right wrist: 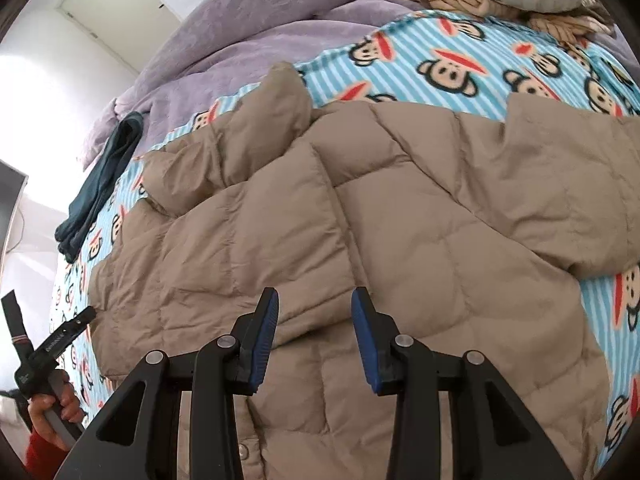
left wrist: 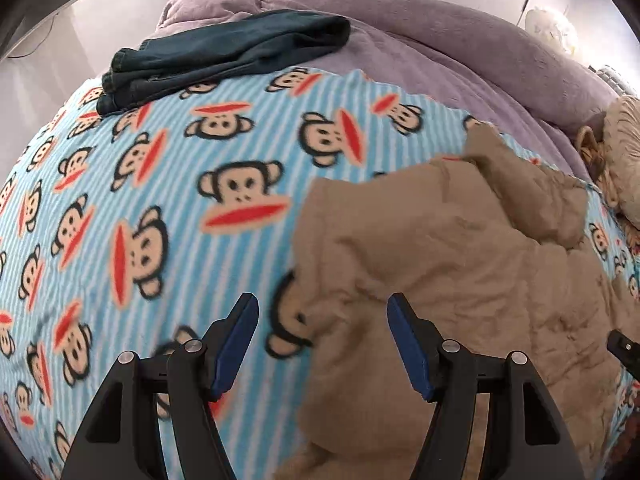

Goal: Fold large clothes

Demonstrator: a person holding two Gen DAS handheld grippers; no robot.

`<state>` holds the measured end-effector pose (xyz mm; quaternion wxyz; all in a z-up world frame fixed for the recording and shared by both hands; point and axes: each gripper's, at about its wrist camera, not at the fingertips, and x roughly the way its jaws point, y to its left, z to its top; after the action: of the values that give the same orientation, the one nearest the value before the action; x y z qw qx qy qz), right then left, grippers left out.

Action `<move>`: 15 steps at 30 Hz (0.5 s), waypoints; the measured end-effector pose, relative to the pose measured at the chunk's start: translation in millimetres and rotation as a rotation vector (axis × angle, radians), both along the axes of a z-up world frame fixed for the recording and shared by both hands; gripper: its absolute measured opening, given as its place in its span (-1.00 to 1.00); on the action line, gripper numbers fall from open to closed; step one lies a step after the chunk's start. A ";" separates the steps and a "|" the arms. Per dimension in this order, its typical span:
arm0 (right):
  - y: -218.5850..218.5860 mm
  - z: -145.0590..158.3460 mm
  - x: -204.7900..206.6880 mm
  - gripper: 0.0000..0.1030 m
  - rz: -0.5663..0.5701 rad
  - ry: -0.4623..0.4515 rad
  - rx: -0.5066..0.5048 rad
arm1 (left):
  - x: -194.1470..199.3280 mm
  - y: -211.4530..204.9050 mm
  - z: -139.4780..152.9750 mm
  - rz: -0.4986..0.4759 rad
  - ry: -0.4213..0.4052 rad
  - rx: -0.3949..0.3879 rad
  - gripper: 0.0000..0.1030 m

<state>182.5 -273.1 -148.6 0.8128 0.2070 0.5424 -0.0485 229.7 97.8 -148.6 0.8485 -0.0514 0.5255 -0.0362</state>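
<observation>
Jacket [right wrist: 400, 208] is spread on bed [left wrist: 152, 200], 1 sleeve laid across; folding barely begun. Left gripper [left wrist: 322, 344] and right gripper [right wrist: 314, 332] fingers are spread, nothing gripped.

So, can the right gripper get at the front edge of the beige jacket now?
Probably yes: the right gripper is open just above the beige jacket, with nothing between them.

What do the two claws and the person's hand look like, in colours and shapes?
Both the left claw and the right claw have black angular plastic frames with silver round bolt heads, and two fingers lined with blue ribbed pads. In the right wrist view, the left hand is bare, with a red sleeve below it, around a black handle bearing small white lettering that is too small to read.
</observation>
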 end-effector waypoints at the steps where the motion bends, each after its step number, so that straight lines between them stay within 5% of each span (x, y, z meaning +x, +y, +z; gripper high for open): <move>1: 0.6 1.8 -1.3 -0.19 0.006 -0.001 -0.001 | -4.3 -4.5 2.1 -0.009 -0.001 0.006 0.33; 7: -15.6 7.8 -24.0 -0.16 -0.007 0.021 0.032 | -32.1 -40.3 20.4 -0.070 -0.001 0.081 0.33; 15: -73.0 22.4 -72.9 0.15 -0.084 0.041 0.059 | -71.4 -121.9 32.9 -0.181 0.031 0.093 0.33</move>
<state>109.5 -346.2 -126.2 0.7924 0.2526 0.5507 -0.0709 158.3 -24.1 -115.7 0.8350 0.0350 0.5421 -0.0875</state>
